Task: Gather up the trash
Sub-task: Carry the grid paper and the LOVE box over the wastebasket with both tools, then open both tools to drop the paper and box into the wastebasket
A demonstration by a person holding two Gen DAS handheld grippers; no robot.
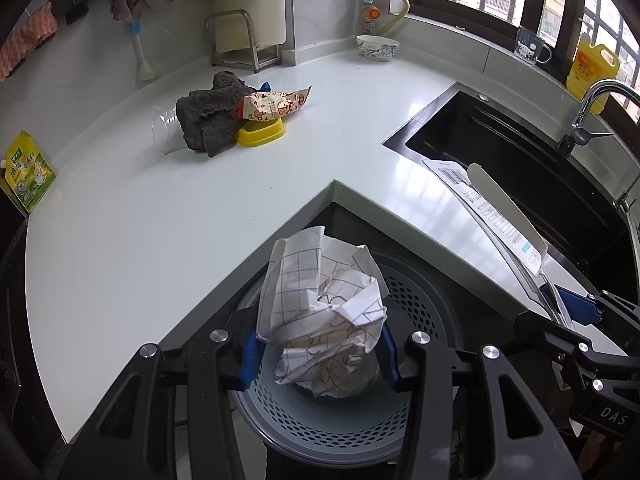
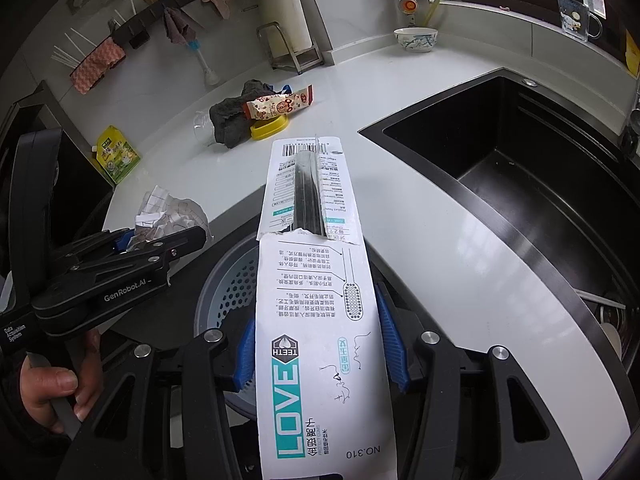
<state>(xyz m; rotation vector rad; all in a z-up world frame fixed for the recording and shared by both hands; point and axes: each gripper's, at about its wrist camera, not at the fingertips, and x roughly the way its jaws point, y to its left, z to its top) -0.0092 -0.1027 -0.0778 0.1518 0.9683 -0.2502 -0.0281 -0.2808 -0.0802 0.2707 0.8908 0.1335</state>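
My left gripper point(image 1: 318, 356) is shut on a crumpled ball of gridded paper point(image 1: 324, 312) and holds it over a grey perforated waste bin point(image 1: 416, 300) below the counter corner. My right gripper point(image 2: 320, 350) is shut on a long white toothbrush package point(image 2: 316, 280) printed "LOVE TEETH", also over the bin point(image 2: 228, 292). The package also shows in the left wrist view point(image 1: 500, 216), and the paper ball in the right wrist view point(image 2: 168, 216). On the white counter point(image 1: 160, 208) lie a snack wrapper point(image 1: 276, 106), a yellow lid point(image 1: 262, 132), a clear plastic cup point(image 1: 166, 130) and a grey rag point(image 1: 212, 120).
A black sink point(image 1: 520, 160) with a faucet point(image 1: 592, 108) is set in the counter at the right. A green pouch point(image 1: 28, 172) lies at the counter's left edge. A bowl point(image 1: 378, 48), a metal rack point(image 1: 240, 40) and an oil jug point(image 1: 592, 68) stand at the back.
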